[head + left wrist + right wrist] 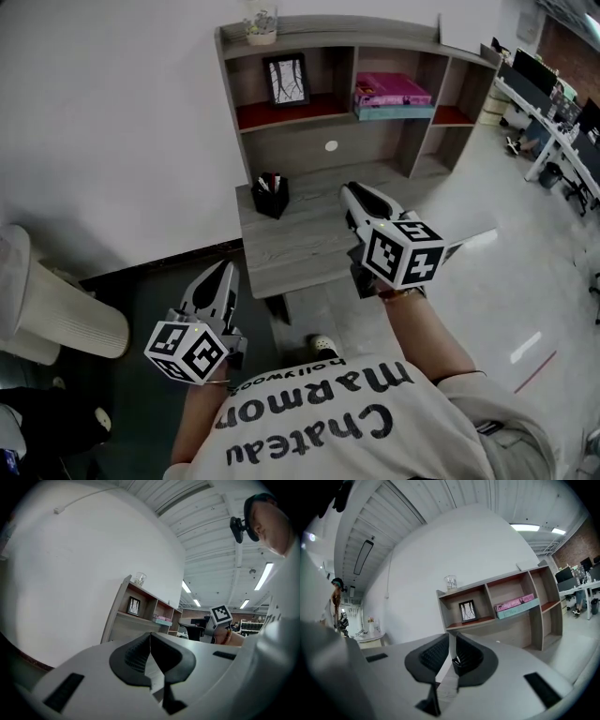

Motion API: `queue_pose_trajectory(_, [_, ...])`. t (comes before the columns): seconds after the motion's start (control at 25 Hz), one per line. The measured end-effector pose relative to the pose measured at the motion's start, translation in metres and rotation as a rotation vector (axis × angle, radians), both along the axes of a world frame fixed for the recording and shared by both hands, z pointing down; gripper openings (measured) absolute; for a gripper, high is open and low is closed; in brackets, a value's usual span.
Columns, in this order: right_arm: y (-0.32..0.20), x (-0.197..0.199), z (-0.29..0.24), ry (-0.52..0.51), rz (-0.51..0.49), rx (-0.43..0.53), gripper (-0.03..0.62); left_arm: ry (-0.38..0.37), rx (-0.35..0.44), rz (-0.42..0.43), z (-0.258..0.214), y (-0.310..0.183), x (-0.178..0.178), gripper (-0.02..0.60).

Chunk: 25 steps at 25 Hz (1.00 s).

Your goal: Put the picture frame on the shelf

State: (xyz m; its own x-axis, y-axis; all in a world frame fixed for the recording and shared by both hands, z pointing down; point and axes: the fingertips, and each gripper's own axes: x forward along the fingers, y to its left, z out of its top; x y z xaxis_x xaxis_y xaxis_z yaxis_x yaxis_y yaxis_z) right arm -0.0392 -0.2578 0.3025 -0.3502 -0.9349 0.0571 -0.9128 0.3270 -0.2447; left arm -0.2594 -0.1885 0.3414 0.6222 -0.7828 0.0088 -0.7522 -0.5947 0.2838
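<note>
The black picture frame (286, 81) stands upright in the left compartment of the wooden shelf (328, 28) on the desk, on its red board. It also shows in the left gripper view as the frame (133, 605) and in the right gripper view as the frame (468, 611). My right gripper (349, 190) hovers over the desk's right half, well short of the shelf, shut and empty (452, 635). My left gripper (223, 267) hangs low at the desk's front left corner, off the desktop. Its jaws (150, 633) meet at the tips with nothing between them.
A black pen holder (271, 196) sits on the grey desk (309, 234). Pink and teal boxes (392, 91) fill the middle compartment. A glass (261, 23) stands on the shelf top. A white chair (47, 309) is at left, office desks (553, 112) at right.
</note>
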Motion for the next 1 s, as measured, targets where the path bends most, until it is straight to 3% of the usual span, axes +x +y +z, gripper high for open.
queue_pose_trajectory(1.0, [0.047,-0.005,0.035,0.064,0.034,-0.081,0.048,0.012,0.02,0.042,0.001,0.034,-0.002,0.017])
